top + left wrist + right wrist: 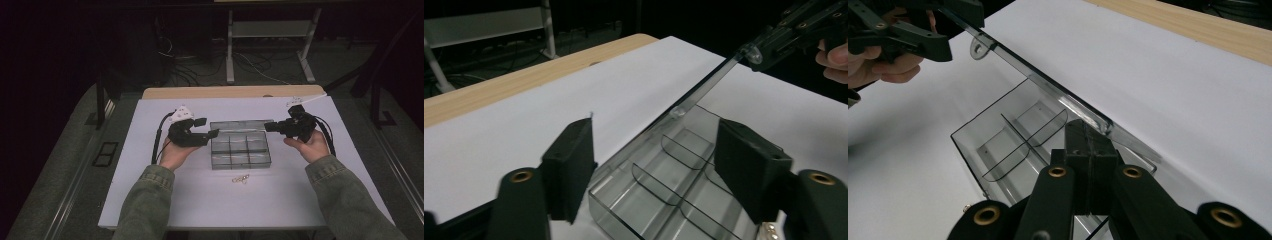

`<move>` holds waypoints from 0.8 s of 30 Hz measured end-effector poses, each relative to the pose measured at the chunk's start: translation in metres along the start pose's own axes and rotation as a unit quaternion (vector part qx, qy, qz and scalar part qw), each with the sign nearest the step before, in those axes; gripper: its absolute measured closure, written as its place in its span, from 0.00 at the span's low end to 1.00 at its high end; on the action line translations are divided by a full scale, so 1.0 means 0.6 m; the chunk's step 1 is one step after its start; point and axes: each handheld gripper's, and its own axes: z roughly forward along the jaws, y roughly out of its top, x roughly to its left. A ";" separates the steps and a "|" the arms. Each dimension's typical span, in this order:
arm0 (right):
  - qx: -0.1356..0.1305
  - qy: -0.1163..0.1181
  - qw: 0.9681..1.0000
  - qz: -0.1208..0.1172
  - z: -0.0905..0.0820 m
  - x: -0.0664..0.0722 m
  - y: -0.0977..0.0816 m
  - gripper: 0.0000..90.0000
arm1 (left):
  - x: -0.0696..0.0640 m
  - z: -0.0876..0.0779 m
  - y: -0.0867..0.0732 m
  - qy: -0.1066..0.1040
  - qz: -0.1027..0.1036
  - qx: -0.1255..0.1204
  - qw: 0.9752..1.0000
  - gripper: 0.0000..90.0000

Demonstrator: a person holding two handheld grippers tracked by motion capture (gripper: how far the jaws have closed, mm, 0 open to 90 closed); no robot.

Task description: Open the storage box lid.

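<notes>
- Jaws of the left gripper (206, 127) stand apart at the left end of the clear compartment box (240, 151), one on either side of the box's end wall, and no pad presses on it in the left gripper view.
- Jaws of the right gripper (268, 126) are pressed together at the box's right end; in the right gripper view they sit against the raised clear lid (1048, 85), and whether the lid's edge is pinched between them cannot be told.
- Lid hinged along the box's far side, standing up and tilted; its far corner ends just beside the left gripper's jaws in the right gripper view.
- Box lies open on the white tabletop (150, 175), its curved dividers bare.
- Small metal pieces (241, 178) lie on the tabletop just in front of the box, apart from it.
- Wooden edge (230, 92) runs behind the box, past the white sheet.
- Left hand (172, 152) comes in from the box's near left, gripper level and pointing at the box.
- Right hand (312, 145) mirrors it from the box's right, palm under the gripper, cable trailing behind.
</notes>
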 end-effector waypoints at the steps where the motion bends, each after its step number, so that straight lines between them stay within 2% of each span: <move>1: 0.001 0.001 1.000 0.003 0.001 -0.002 0.000 0.99 | 0.001 0.002 0.001 -0.001 0.001 0.000 1.000 0.42; 3: -0.001 -0.002 1.000 0.007 0.003 -0.006 0.000 1.00 | 0.002 0.005 0.004 -0.005 0.004 -0.005 1.000 0.46; 7: -0.001 -0.002 1.000 0.013 0.005 -0.012 0.000 1.00 | 0.005 0.008 0.009 0.000 0.011 -0.017 1.000 0.52; 10: -0.005 0.000 1.000 0.017 0.007 -0.014 0.001 0.99 | 0.009 0.008 0.010 0.006 0.004 -0.034 0.999 0.58; 14: -0.007 -0.001 1.000 0.017 0.006 -0.016 0.000 0.99 | 0.017 0.007 0.009 0.007 -0.003 -0.043 0.999 0.65; 21: -0.011 -0.006 1.000 0.018 -0.004 -0.020 -0.002 0.96 | 0.025 0.010 0.011 -0.012 -0.011 -0.059 0.998 0.70; 24: -0.013 -0.009 1.000 0.020 -0.008 -0.024 -0.003 0.94 | 0.025 0.015 0.014 -0.020 -0.007 -0.060 0.998 0.72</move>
